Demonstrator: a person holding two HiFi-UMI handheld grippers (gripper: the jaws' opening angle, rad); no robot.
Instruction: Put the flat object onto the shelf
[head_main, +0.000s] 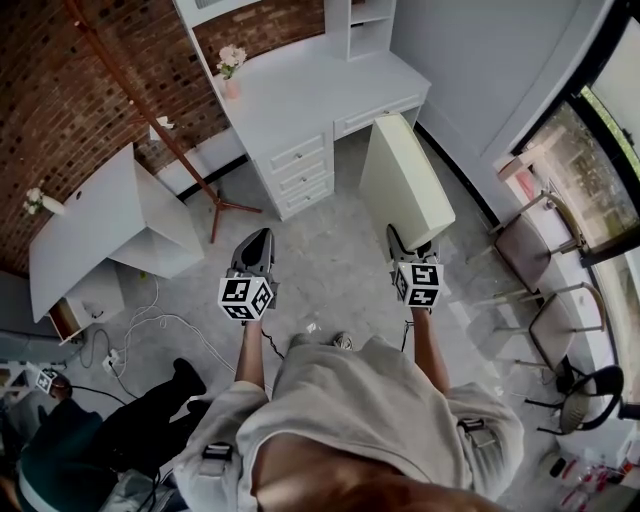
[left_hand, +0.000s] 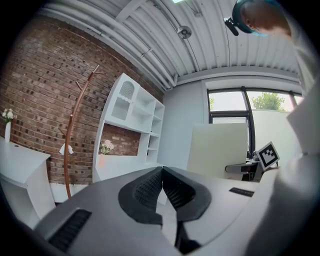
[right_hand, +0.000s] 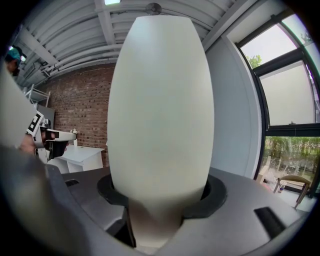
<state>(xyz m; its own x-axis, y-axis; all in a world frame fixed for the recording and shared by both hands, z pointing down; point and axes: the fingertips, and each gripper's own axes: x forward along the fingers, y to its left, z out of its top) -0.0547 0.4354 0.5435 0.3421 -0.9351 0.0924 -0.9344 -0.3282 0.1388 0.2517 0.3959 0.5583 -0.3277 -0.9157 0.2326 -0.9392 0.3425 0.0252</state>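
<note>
The right claw (head_main: 408, 245) pinches the near end of the flat cream panel (head_main: 404, 178), its jaws set wide around the thickness and bearing on both faces. The panel stands out ahead of it on edge, right of centre in the head view, above the floor and well short of the furniture. The left claw (head_main: 260, 238) is pressed together with nothing in it and hangs level at centre left. The white shelf unit (head_main: 366, 24) rises at the top centre of that view, at the back of the white counter (head_main: 300, 90). From where I stand, the carry is the step in hand, and the thing to mind is leverage: a long panel gripped by one end will want to droop or twist, so a firm pinch and a quiet wrist matter. I'd line its far edge up with an open compartment, roll it flat if the opening asks for that, and let go only once the shelf bears it. The vase of flowers (head_main: 230, 66) at the counter's left end looks clear of that path — the free claw could steady the panel's side if it wobbles.
</note>
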